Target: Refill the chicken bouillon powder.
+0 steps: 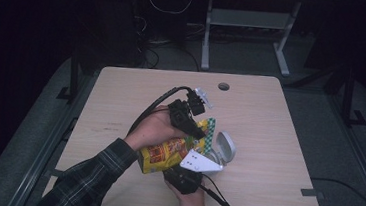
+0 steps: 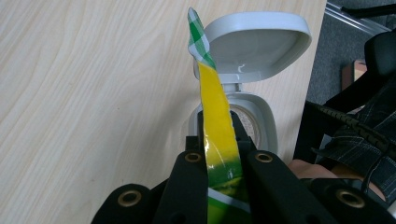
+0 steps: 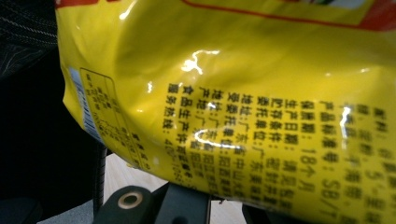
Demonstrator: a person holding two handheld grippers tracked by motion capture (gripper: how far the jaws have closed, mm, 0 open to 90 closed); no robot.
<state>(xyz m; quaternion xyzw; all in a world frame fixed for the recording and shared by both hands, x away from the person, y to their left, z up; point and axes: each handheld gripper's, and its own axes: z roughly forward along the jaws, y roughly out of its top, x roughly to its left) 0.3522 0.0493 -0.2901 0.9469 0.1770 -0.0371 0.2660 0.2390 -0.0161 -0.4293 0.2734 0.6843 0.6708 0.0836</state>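
Note:
A yellow snack bag [image 1: 162, 155] is held up over the table between both grippers. My left gripper [image 1: 199, 133] is shut on a thin yellow strip [image 2: 215, 107] at the bag's top, which ends in a green-checked tip [image 2: 197, 37]. In the left gripper view, the left gripper [image 2: 218, 127] has its jaws pressed against both sides of that strip. My right gripper [image 1: 182, 170], with its grey plate [image 1: 199, 163], grips the bag from below. In the right gripper view the bag's printed back [image 3: 243, 93] hides the jaw tips.
A small grey container [image 1: 225, 147] stands on the wooden table [image 1: 270, 115] just right of the bag, with its hinged lid [image 2: 257, 42] flipped up. A round hole [image 1: 223, 86] is near the table's far edge. A plaid sleeve [image 1: 89, 175] comes in at lower left.

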